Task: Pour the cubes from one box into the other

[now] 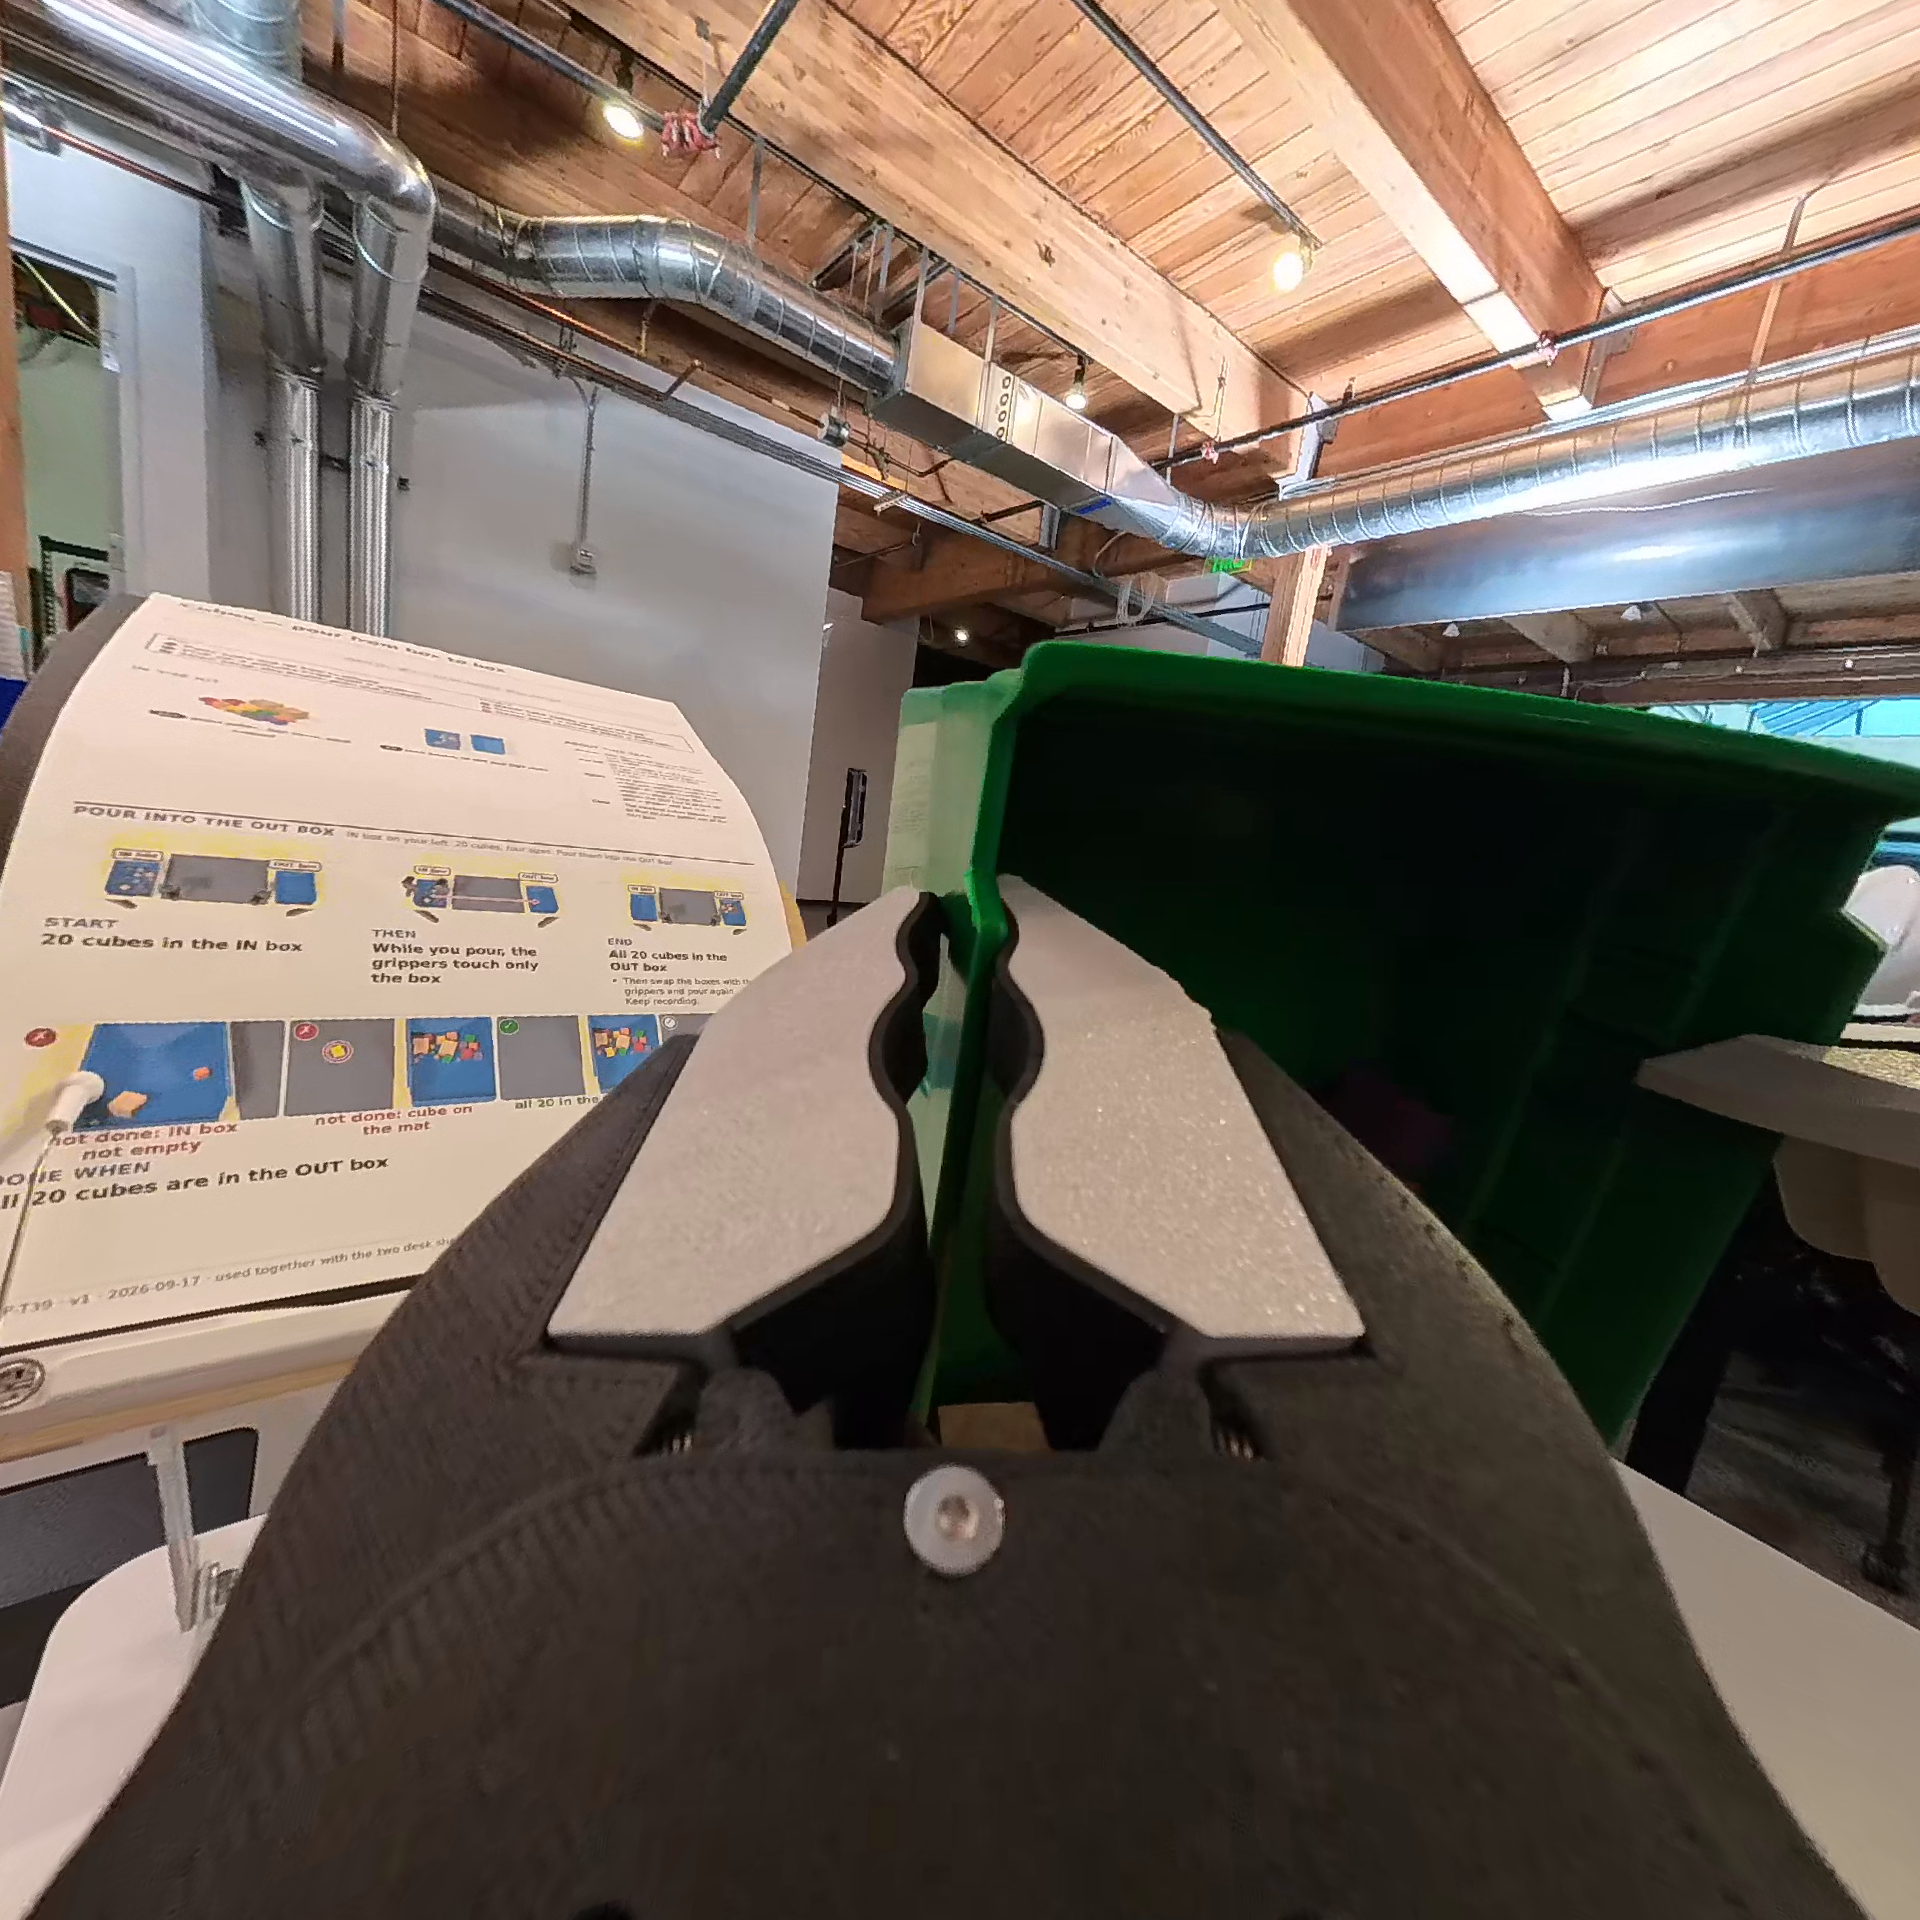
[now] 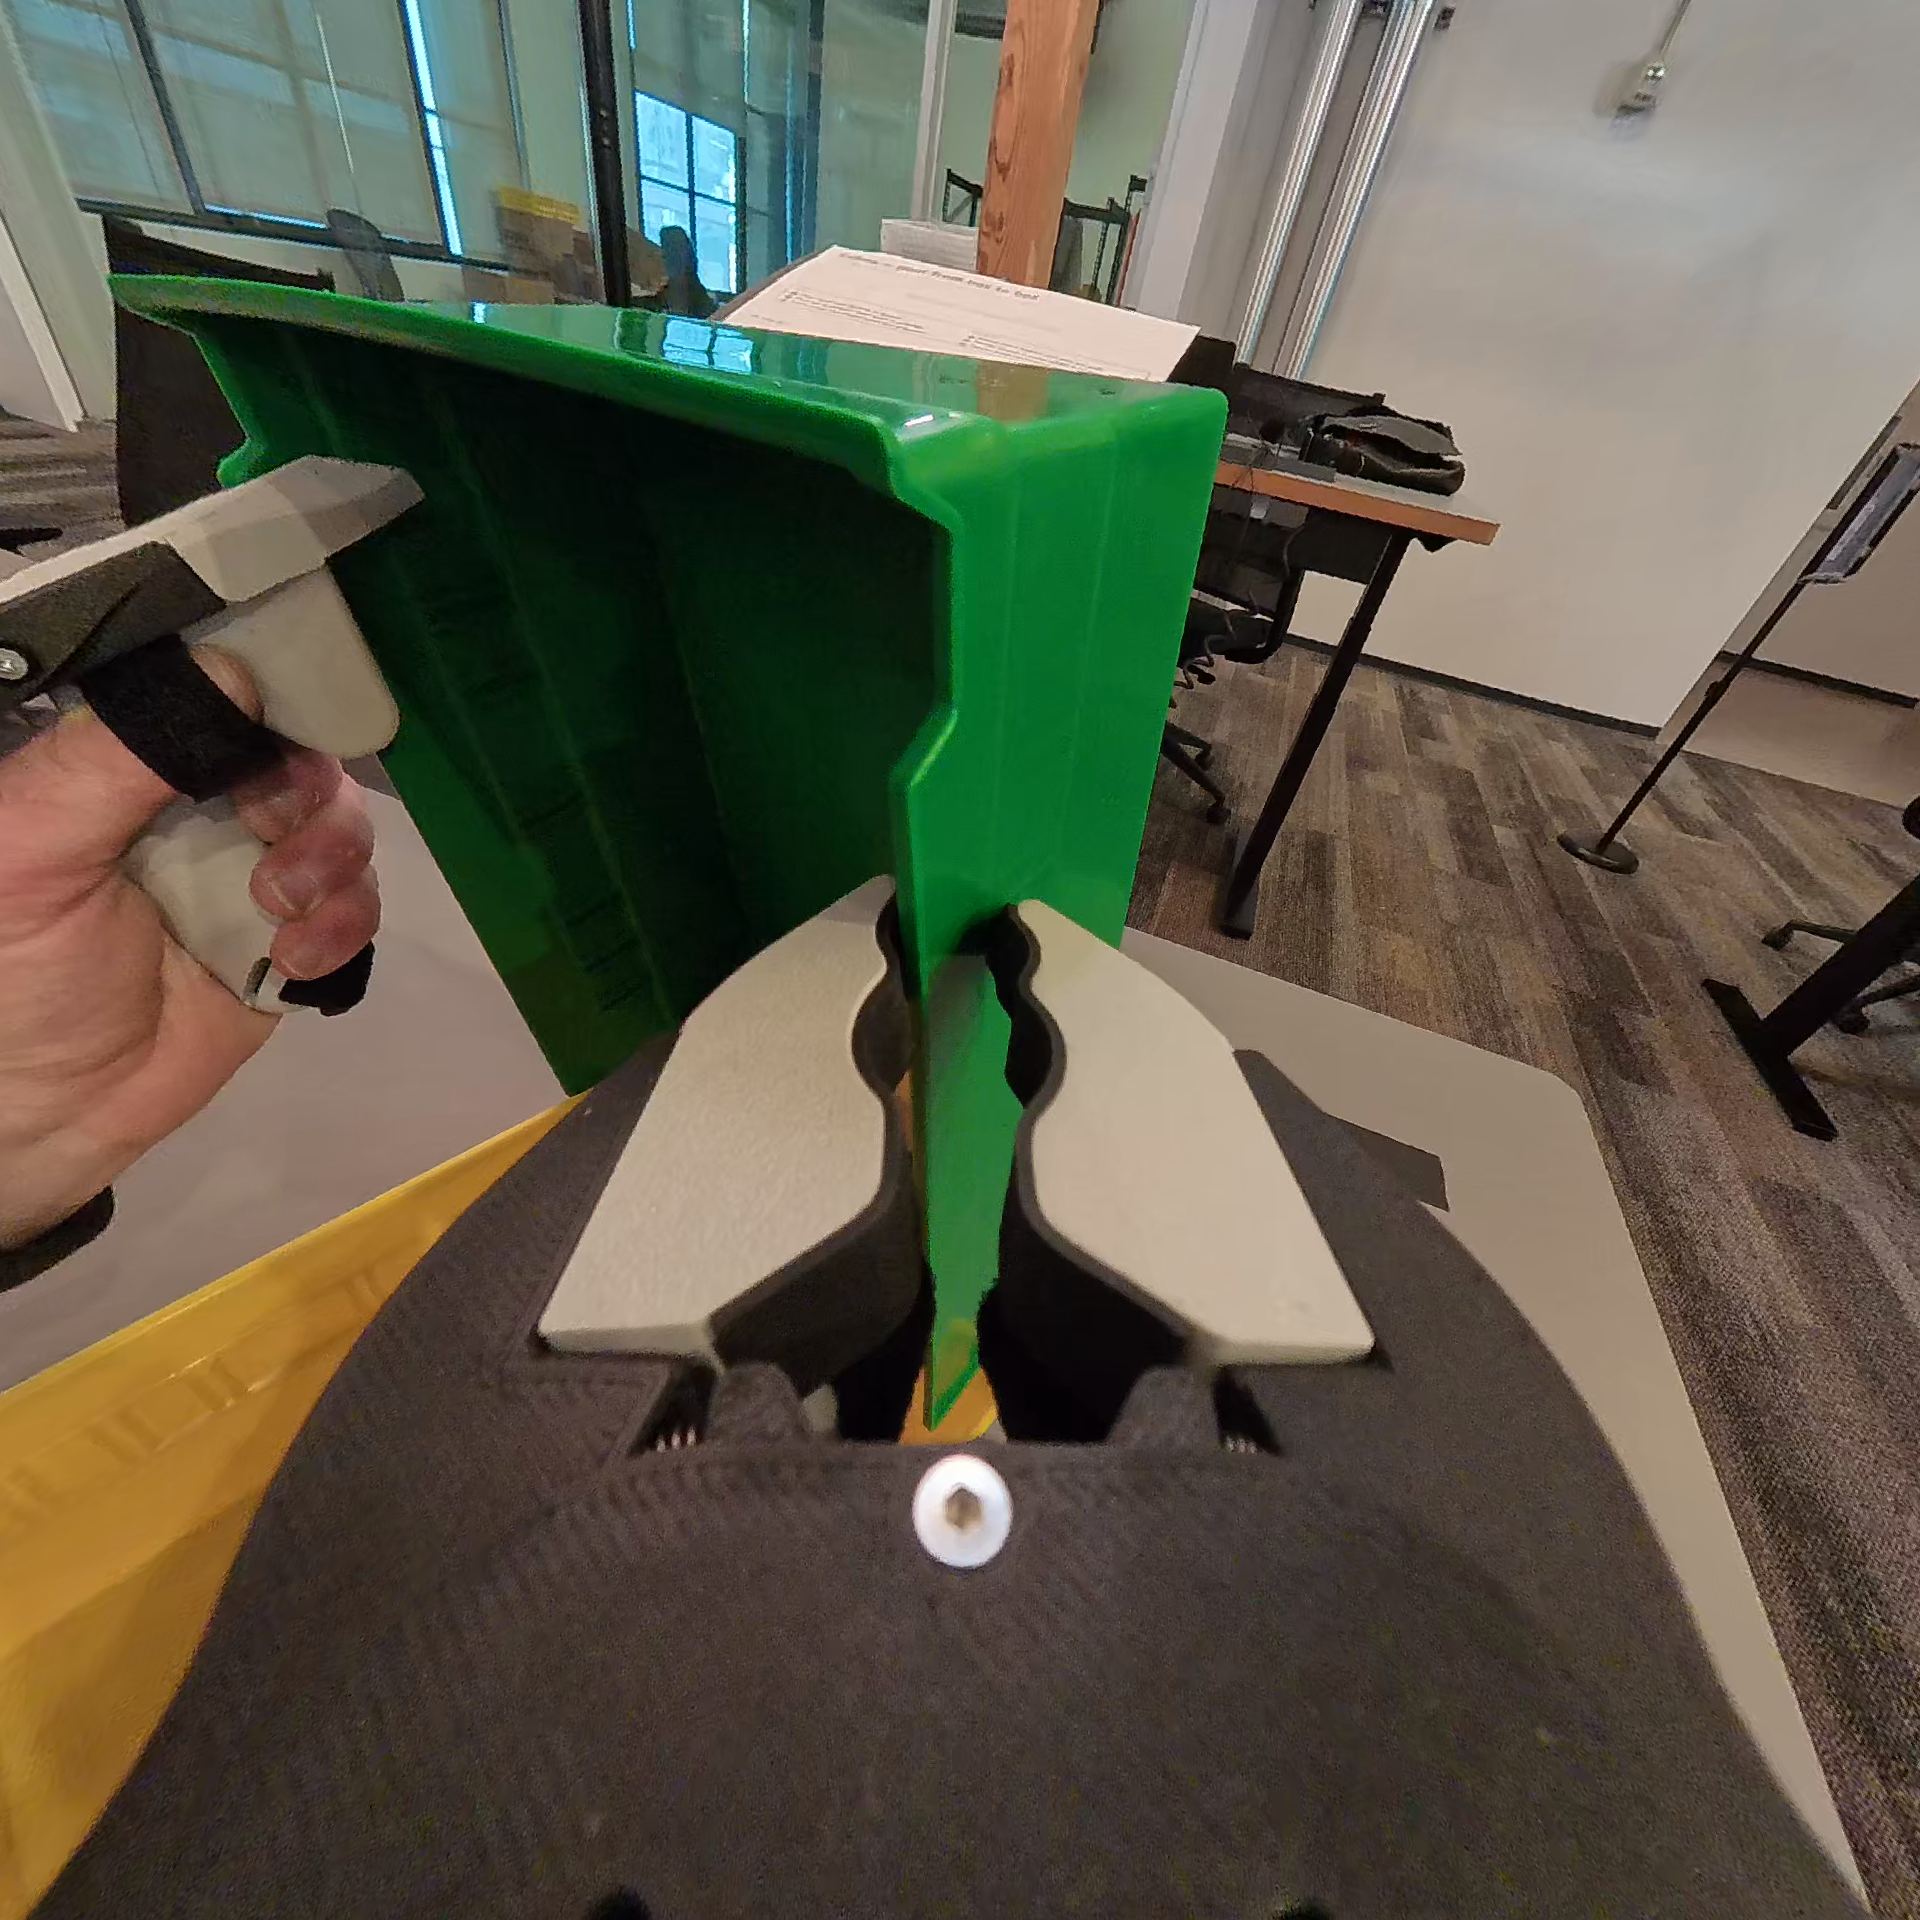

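Both my grippers are clamped on one green box (image 2: pixel 665 623), which is tipped steeply so its open inside faces me. My right gripper (image 2: pixel 951 935) pinches the box's near side wall, the green rim running straight down the gap between its two grey fingers (image 2: pixel 769 1122). My left gripper (image 1: pixel 968 925) does the same on the opposite wall, the thin green edge squeezed between its pads. Seen from the right wrist, the left gripper (image 2: pixel 343 499) sits at the box's far-left rim, with my hand (image 2: pixel 135 914) wrapped round its grey handle.

Below my right gripper, to the left of it, lies a yellow box (image 2: pixel 125 1455), mostly hidden by the gripper body; I cannot see any cubes inside either box from here, as the green one's interior is dark. Under and beyond both boxes is a grey table (image 2: pixel 1455 1091). Past my left gripper, up to its left, a printed instruction sheet (image 1: pixel 343 935) stands propped upright.
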### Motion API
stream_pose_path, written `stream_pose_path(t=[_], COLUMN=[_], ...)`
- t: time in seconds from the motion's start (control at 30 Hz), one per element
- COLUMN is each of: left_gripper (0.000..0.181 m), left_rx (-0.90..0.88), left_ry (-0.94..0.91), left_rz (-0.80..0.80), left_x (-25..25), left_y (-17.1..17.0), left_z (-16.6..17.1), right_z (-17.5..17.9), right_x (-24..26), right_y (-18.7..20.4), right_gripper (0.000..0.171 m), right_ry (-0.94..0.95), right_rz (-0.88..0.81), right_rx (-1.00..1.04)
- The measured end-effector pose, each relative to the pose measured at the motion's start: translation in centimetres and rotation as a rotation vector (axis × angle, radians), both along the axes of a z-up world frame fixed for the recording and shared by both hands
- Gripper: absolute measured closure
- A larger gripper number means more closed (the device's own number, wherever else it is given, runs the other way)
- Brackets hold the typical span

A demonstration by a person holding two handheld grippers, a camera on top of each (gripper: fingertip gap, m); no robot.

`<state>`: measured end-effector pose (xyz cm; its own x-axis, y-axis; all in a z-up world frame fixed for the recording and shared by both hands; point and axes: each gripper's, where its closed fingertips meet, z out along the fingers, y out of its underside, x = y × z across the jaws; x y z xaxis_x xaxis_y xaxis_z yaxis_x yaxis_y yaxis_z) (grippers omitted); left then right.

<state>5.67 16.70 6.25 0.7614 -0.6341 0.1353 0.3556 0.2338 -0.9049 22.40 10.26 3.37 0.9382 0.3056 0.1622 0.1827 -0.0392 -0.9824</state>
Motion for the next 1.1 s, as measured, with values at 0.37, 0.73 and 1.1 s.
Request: stream_pose_path(t=[0.37, 0.73, 1.1], left_gripper=[0.175, 0.175, 0.175], left_rx=[0.006, 0.016, 0.066], left_ry=[-0.01, -0.019, -0.002], left_rz=[0.012, 0.018, 0.036], left_x=[-0.3, -0.7, -1.9], left_y=[0.2, 0.2, -1.3], left_z=[0.0, 0.2, 4.0], right_z=[0.0, 0.0, 3.8], right_x=[-0.4, -0.7, -1.9], right_y=[0.0, 0.0, -1.2], right_gripper=[0.162, 0.162, 0.162], right_ry=[-0.007, -0.012, -0.025], right_rz=[-0.006, 0.0, 0.033], right_rx=[0.02, 0.032, 0.088])
